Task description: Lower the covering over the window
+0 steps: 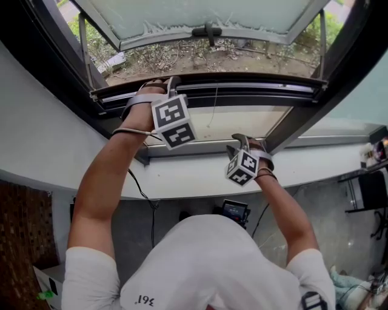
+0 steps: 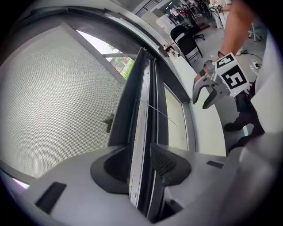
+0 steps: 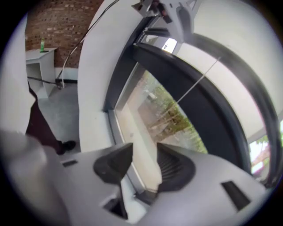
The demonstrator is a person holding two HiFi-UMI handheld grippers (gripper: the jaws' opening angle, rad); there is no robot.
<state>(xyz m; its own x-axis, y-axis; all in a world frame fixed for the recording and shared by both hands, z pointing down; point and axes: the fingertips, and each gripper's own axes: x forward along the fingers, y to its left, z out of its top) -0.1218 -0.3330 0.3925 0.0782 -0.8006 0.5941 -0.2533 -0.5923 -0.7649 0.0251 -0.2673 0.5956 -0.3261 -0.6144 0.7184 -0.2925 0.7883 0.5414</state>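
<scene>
the left tongs (image 2: 142,164) clamp the bottom rail (image 2: 143,97) of the mesh screen (image 2: 53,97), seemingly partway down the window. the right tongs (image 3: 143,162) gape empty. the stretch down to the sill (image 1: 182,172) remains.

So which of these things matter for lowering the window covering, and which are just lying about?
Job: rail, clamped in left gripper; right gripper, open; window.
Lying about: chair; bottle; cable.
</scene>
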